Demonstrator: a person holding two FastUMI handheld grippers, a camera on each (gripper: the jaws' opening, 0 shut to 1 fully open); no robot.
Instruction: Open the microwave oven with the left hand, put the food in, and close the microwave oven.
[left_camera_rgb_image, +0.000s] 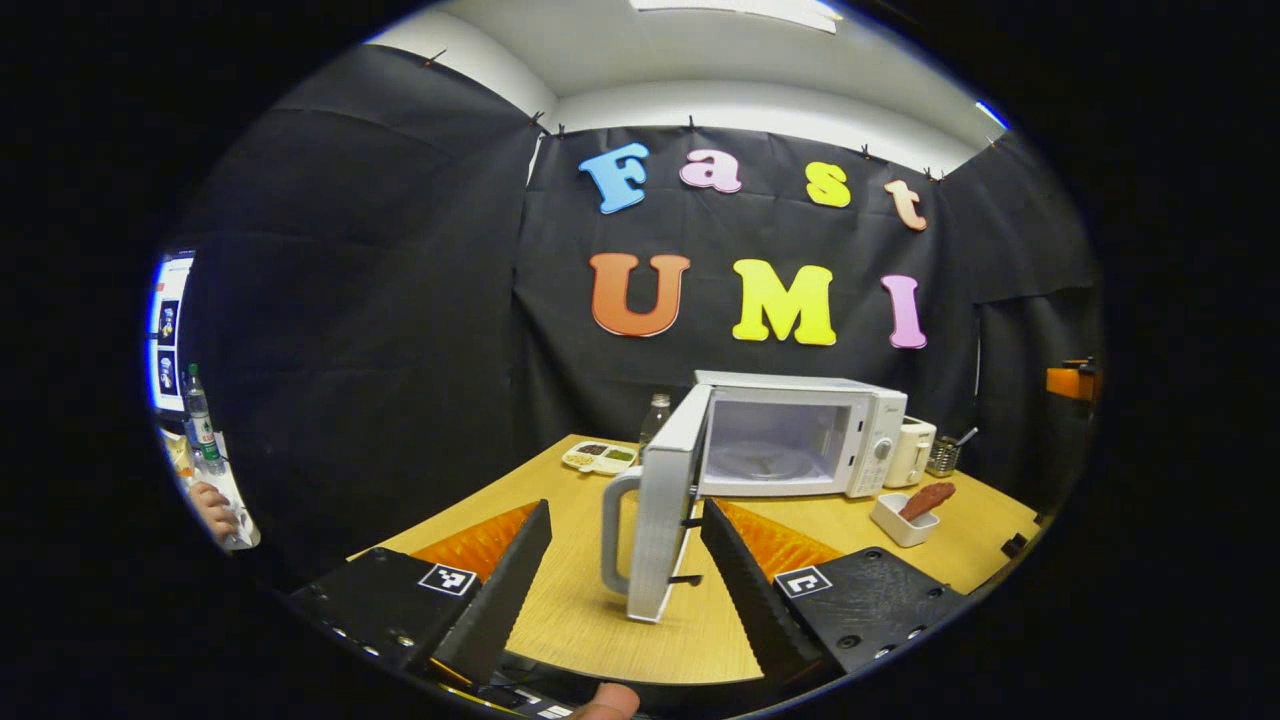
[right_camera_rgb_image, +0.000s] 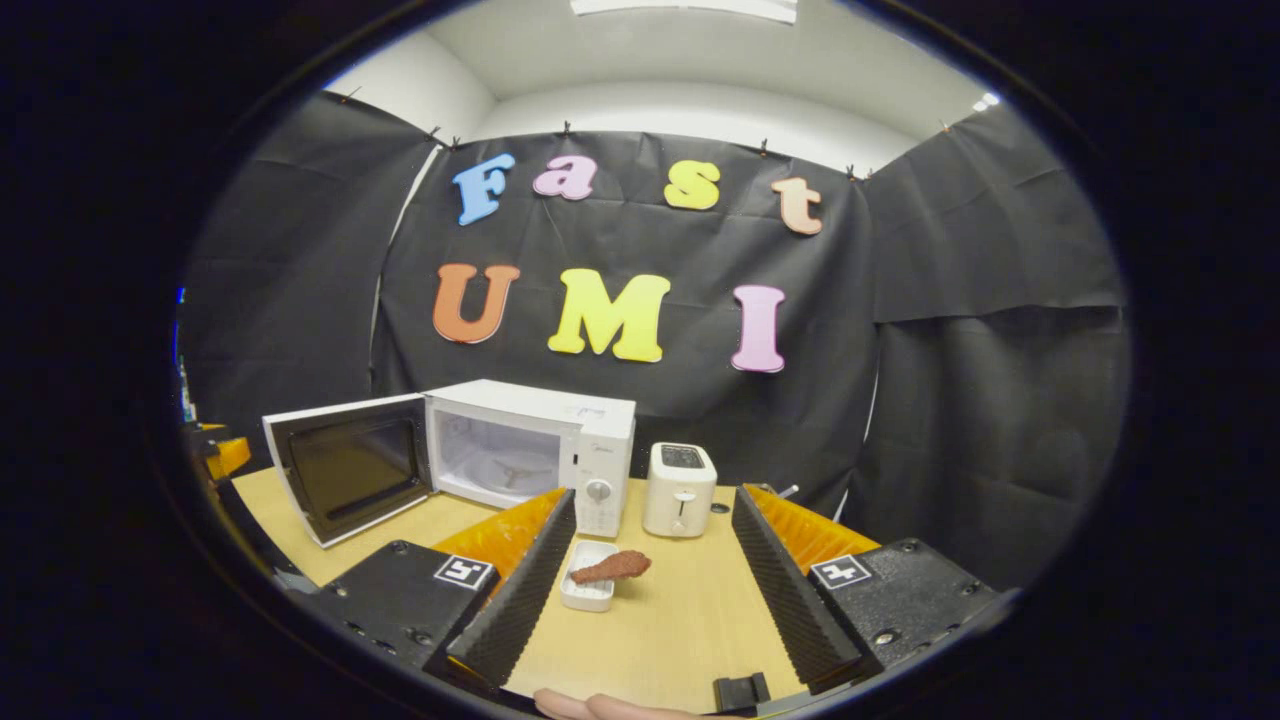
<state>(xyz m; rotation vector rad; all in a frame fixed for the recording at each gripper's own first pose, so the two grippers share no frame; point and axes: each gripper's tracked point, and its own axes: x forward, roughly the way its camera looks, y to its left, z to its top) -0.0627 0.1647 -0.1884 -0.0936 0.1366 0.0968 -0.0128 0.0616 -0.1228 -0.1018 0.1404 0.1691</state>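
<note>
So the microwave (left_camera_rgb_image: 800, 435) sits toward the back edge of the table (left_camera_rgb_image: 580, 600) with its door (left_camera_rgb_image: 665, 505) swung wide open. In the left gripper view the door's handle (left_camera_rgb_image: 612, 530) hangs right between the spread fingers of the left gripper (left_camera_rgb_image: 625, 585), not touching either as far as I can tell. The right gripper (right_camera_rgb_image: 645, 590) is wide open too, holding nothing, and the food (right_camera_rgb_image: 612, 567) lies on its white dish (right_camera_rgb_image: 588, 590) between those fingers, closer to the left one, just in front of the microwave's right end with the toaster (right_camera_rgb_image: 680, 490) beside it.

A light wooden table (right_camera_rgb_image: 660, 630) carries a white microwave oven (right_camera_rgb_image: 530, 450) at far left, its door (right_camera_rgb_image: 350, 465) swung open, a white toaster (right_camera_rgb_image: 679, 488) just right of it, and nearer, a small white rectangular dish (right_camera_rgb_image: 588, 588) holding reddish-brown food (right_camera_rgb_image: 612, 567). A compartmented food tray (left_camera_rgb_image: 598, 457) and clear plastic bottle (left_camera_rgb_image: 654, 417) sit left of the oven.
</note>
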